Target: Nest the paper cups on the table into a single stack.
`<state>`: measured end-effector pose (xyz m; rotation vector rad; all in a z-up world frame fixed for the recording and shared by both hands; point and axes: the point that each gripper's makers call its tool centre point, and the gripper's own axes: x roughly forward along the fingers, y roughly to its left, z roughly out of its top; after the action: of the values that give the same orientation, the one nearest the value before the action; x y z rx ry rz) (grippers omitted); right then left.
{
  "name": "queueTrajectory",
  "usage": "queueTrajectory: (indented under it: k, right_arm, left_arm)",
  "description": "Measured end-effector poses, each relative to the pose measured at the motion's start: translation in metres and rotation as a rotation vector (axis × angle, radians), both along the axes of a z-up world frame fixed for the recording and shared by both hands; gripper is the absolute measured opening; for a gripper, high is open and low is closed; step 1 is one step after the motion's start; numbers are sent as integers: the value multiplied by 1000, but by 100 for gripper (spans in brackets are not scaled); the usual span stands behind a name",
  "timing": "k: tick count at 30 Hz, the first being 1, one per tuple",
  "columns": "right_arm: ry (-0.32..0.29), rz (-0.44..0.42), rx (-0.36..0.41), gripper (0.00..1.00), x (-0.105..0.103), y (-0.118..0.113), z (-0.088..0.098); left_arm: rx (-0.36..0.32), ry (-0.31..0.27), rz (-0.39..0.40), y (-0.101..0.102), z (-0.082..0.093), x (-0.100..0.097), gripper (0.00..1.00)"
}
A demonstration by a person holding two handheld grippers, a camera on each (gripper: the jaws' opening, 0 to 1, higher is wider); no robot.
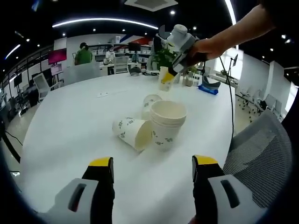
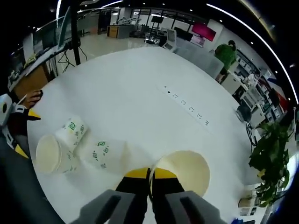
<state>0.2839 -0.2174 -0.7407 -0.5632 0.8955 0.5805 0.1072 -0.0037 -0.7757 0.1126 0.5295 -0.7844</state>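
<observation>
Left gripper view looks across the white table [image 1: 70,126] with the left gripper [image 1: 152,170] low at the near edge, its jaws spread wide and holding nothing. Ahead of it, just past the jaw tips, stands an upright stack of paper cups [image 1: 167,123] whose layered rims suggest at least two are already nested, so the stacking looks begun but not finished. Touching the stack on its left lies a single cup on its side [image 1: 132,132], mouth toward the stack, and just behind the stack a further cup [image 1: 150,102] shows only in part. Farther off and above, the right gripper [image 1: 172,71] hangs over the table with a lifted cup [image 1: 165,78] pinched in it. In the right gripper view the right gripper [image 2: 150,179] has its jaws closed on the rim of that lifted cup [image 2: 184,171], the wall caught between them. Down and to its left on the table [image 2: 140,88] sit the stack [image 2: 53,154] and the tipped cup [image 2: 100,155] beside it. By my reading, the held cup still has to go onto the stack, then the tipped cup and the one behind it.
</observation>
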Motion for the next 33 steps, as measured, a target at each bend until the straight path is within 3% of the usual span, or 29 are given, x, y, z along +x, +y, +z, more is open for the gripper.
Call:
queueTrajectory:
  k: [16, 26, 33]
  right_arm:
    - [-34, 169, -15, 0, -18, 32, 32]
    - [-36, 308, -33, 0, -53, 67, 47]
    - [-37, 375, -34, 0, -67, 80, 55]
  left_arm:
    - [-2, 6, -3, -1, 2, -2, 66]
    - [-7, 8, -4, -1, 1, -1, 66]
    - [-4, 11, -8, -1, 0, -2, 66]
